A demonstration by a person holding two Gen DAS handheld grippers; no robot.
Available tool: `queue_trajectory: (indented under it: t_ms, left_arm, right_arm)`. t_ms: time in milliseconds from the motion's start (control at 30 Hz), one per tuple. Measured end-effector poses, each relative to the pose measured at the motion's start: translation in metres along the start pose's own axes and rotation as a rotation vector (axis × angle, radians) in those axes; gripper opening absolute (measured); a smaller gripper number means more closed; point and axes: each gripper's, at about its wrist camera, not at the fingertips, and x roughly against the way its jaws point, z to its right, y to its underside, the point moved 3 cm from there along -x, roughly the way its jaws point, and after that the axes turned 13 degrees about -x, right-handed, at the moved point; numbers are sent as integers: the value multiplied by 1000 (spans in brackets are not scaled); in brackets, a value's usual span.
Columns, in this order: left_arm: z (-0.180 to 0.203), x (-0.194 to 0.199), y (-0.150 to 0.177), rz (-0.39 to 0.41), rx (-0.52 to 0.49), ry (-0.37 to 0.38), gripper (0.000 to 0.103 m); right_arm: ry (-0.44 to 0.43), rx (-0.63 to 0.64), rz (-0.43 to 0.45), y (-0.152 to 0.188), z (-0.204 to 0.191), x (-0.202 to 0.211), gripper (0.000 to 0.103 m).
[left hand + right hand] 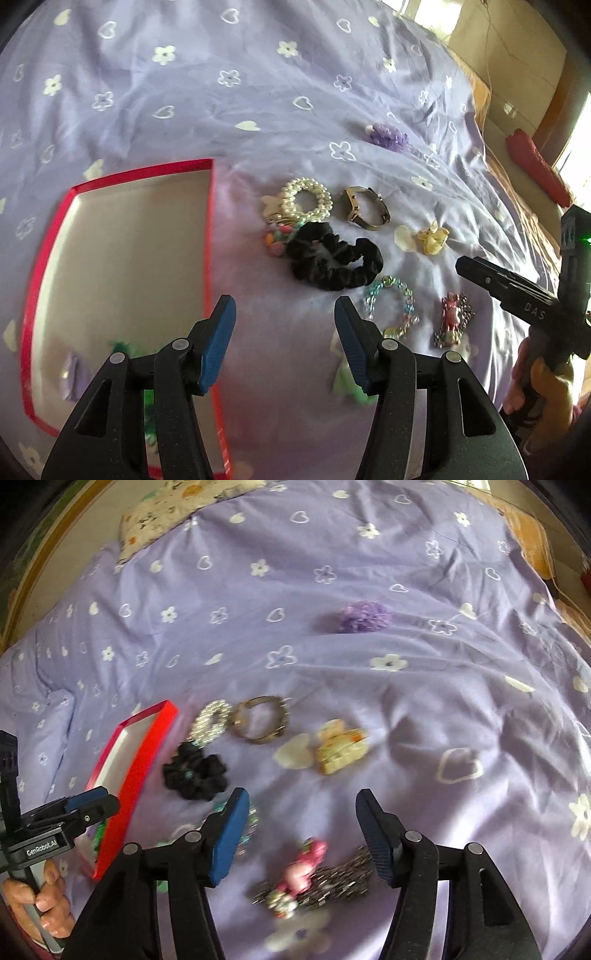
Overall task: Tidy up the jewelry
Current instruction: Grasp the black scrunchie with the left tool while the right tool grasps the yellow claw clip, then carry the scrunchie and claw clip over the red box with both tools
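Note:
Jewelry lies on a lilac bedspread: a pearl bracelet point(306, 199), a gold bangle point(367, 208), a black scrunchie point(332, 260), a yellow clip point(433, 238), a pastel bead bracelet point(391, 306) and a pink charm on a chain point(453, 319). A red-rimmed box point(210, 221) sits to the left, with a small purple piece point(70, 373) and something green inside. My left gripper point(286, 332) hangs open over the sheet by the box's right rim, nothing between its pads. My right gripper point(303, 823) is open just above the pink charm chain point(306, 867), not touching it.
A purple flower clip point(365, 616) lies apart, farther up the bed. A patterned pillow point(162, 513) sits at the far left. The bed's right edge shows orange fabric point(480, 96) and a red object point(535, 162). A blurred green item point(351, 384) lies under the left gripper.

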Motion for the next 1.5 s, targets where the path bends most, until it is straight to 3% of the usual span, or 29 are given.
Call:
queue_trajectory:
  t_ms: [500, 533, 567, 600, 633, 767, 1000, 1500]
  left_arm:
    - [4, -71, -24, -118, 28, 36, 54]
    - [5, -72, -25, -114, 22, 34, 50]
    - [6, -72, -25, -110, 19, 46, 35]
    - [7, -73, -25, -109, 21, 62, 27]
    - [8, -73, -25, -108, 19, 72, 17]
    - [12, -64, -26, -74, -11, 62, 9]
    - [15, -33, -26, -4, -41, 58, 8]
    - [-20, 42, -2, 110, 30, 45, 8]
  right_arm:
    - [59, 92, -43, -28, 3, -52, 65]
    - [62, 92, -46, -28, 5, -54, 64]
    - [64, 88, -48, -28, 6, -56, 61]
    - [66, 82, -49, -28, 8, -57, 45]
    - [70, 72, -52, -28, 10, -57, 39]
    - [58, 54, -28, -27, 11, -49, 39]
    - [-17, 33, -1, -26, -4, -26, 38]
    - [-158, 91, -28, 3, -77, -5, 38]
